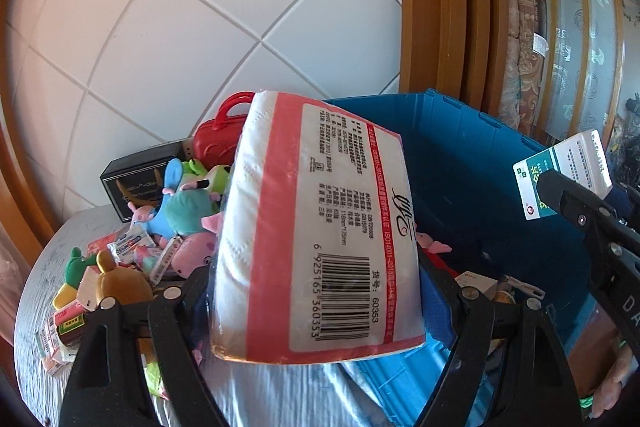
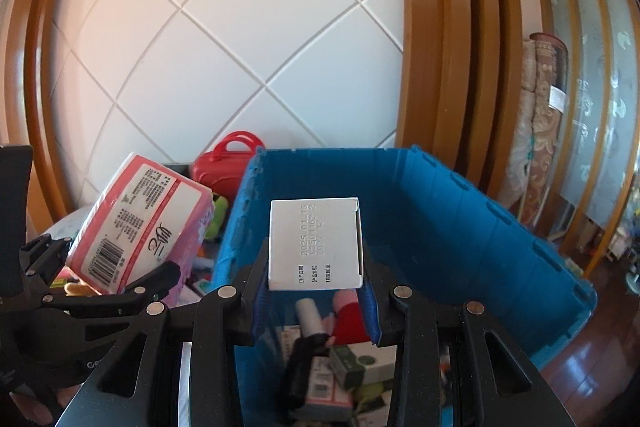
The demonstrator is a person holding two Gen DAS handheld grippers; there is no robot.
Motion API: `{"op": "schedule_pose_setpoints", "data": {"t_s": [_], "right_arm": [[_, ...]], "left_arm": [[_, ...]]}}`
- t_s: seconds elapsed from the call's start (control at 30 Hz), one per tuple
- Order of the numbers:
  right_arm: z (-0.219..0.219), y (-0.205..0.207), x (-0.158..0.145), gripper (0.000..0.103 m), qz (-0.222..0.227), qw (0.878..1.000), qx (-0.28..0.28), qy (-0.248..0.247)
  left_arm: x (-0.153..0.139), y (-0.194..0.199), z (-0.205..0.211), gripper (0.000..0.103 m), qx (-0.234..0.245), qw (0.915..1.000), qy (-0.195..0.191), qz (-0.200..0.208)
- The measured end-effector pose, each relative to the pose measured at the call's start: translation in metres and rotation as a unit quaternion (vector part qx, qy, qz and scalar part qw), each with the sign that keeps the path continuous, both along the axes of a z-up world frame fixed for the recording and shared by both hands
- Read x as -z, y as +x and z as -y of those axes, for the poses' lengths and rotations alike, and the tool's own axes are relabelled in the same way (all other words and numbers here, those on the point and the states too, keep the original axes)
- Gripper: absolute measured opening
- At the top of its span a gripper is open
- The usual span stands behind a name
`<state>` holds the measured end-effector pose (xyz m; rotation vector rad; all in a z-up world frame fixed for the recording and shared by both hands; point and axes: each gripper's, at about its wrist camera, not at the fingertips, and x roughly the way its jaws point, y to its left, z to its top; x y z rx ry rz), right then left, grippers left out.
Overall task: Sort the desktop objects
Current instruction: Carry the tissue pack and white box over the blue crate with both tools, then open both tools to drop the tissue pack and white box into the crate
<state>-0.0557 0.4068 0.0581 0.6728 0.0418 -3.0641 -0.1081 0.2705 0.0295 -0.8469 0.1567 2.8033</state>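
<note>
My left gripper [image 1: 324,283] is shut on a tissue pack [image 1: 320,227], white with a pink-red label and a barcode, held up in front of the blue crate [image 1: 472,167]. In the right wrist view the same tissue pack [image 2: 136,223] sits in the left gripper [image 2: 110,261], left of the blue crate [image 2: 440,227]. My right gripper [image 2: 316,291] is shut on a small white box [image 2: 316,243] with a printed date, held over the crate's near end. From the left the white box [image 1: 560,167] shows a green side in the right gripper [image 1: 568,199].
Several small boxes [image 2: 360,363], a white tube [image 2: 310,315] and a pink plush lie in the crate. Plush toys [image 1: 188,211], packets, a black box [image 1: 136,183] and a red case [image 1: 220,135] crowd the grey table [image 1: 40,287]. A tiled wall, a wooden frame and rolled carpets [image 1: 524,67] stand behind.
</note>
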Motion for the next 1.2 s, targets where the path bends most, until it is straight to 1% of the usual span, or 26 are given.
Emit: {"op": "schedule_pose_setpoints", "data": {"t_s": [0.07,0.13,0.17,0.27,0.3,0.37,0.4,0.5,0.67,0.9,1.1,1.17,1.2], "right_arm": [[-0.019,0.003,0.001,0.036,0.0,1.0,0.01,0.004],[-0.037,-0.007,0.005,0.036,0.003,1.0,0.024,0.007],[-0.043,-0.011,0.007,0.036,0.005,1.0,0.029,0.009],[-0.063,-0.03,0.016,0.036,0.015,0.999,0.047,0.01],[-0.068,-0.035,0.019,0.036,0.019,0.998,0.051,0.009],[-0.08,-0.044,0.025,0.036,0.025,0.998,0.06,0.004],[-0.086,-0.047,0.028,0.036,0.028,0.998,0.062,0.0],[-0.103,-0.047,0.033,0.036,0.032,0.997,0.067,-0.005],[-0.117,-0.045,0.038,0.036,0.036,0.997,0.071,-0.006],[-0.127,-0.051,0.047,0.037,0.05,0.996,0.076,0.001],[-0.13,-0.057,0.056,0.038,0.069,0.994,0.082,0.009],[-0.131,-0.057,0.057,0.044,0.07,0.994,0.086,0.011],[-0.132,-0.056,0.057,0.051,0.07,0.994,0.088,0.012]], "left_arm": [[-0.001,-0.007,-0.02,0.082,0.0,0.9999,-0.01,0.001],[-0.003,-0.007,-0.037,0.082,-0.02,0.9988,-0.041,-0.017],[-0.005,-0.006,-0.039,0.082,-0.024,0.9984,-0.047,-0.02],[-0.016,-0.003,-0.049,0.082,-0.003,0.9999,-0.011,-0.004],[-0.019,-0.001,-0.055,0.082,-0.002,0.9999,-0.012,-0.01],[-0.023,0.003,-0.071,0.082,0.0,0.9992,-0.028,-0.027],[-0.023,0.003,-0.079,0.082,0.006,0.9991,-0.032,-0.027],[-0.018,0.003,-0.098,0.082,0.028,0.9992,-0.029,-0.008],[-0.002,-0.005,-0.116,0.083,0.034,0.9983,-0.037,0.029],[0.019,-0.015,-0.131,0.085,0.054,0.993,-0.048,0.094],[0.021,-0.017,-0.131,0.087,0.052,0.992,-0.041,0.108],[0.021,-0.016,-0.131,0.087,0.05,0.9922,-0.042,0.106],[0.021,-0.016,-0.132,0.087,0.051,0.992,-0.043,0.107]]}}
